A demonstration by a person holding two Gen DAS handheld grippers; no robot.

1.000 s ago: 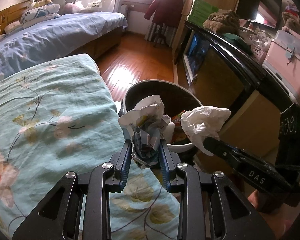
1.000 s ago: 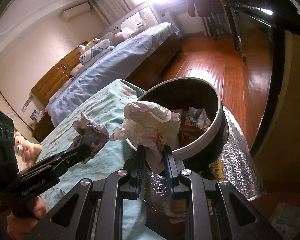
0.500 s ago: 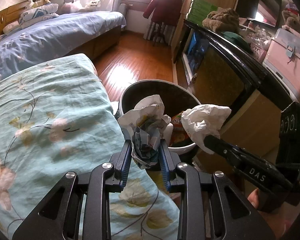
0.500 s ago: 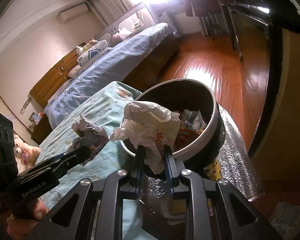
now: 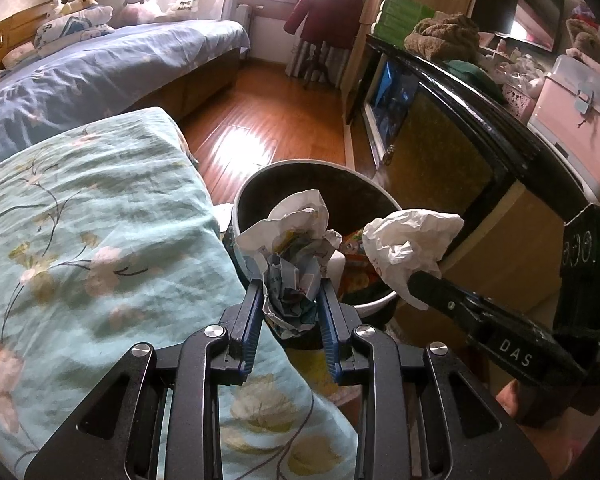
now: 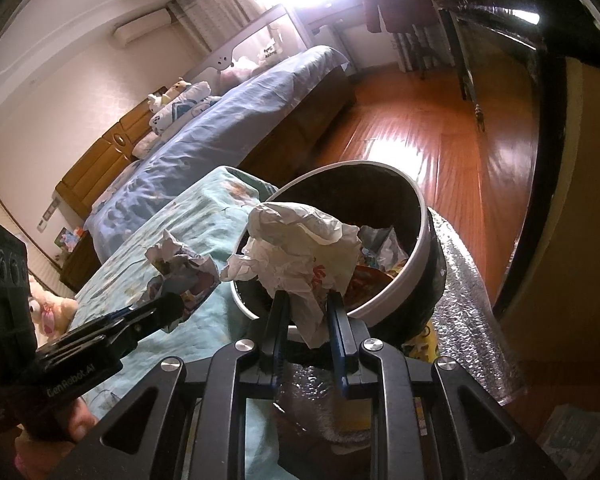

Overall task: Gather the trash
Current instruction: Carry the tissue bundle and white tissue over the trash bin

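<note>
The left gripper point(image 5: 289, 300) pinches a crumpled wad of printed, multicoloured paper with white edges point(image 5: 294, 264) between its blue-padded jaws, holding it over the near rim of the round dark waste bin with a white rim point(image 5: 340, 184), just beside the pale green floral bedcover point(image 5: 92, 240). The right gripper point(image 6: 307, 320) has its jaws clamped on a crumpled white paper ball with a little red print point(image 6: 300, 248), held above the near edge of the same bin, which already contains colourful wrappers point(image 6: 380, 256) and stands on a silvery bubble-foil mat point(image 6: 468, 304) over the reddish wooden floor point(image 6: 420, 128)
</note>
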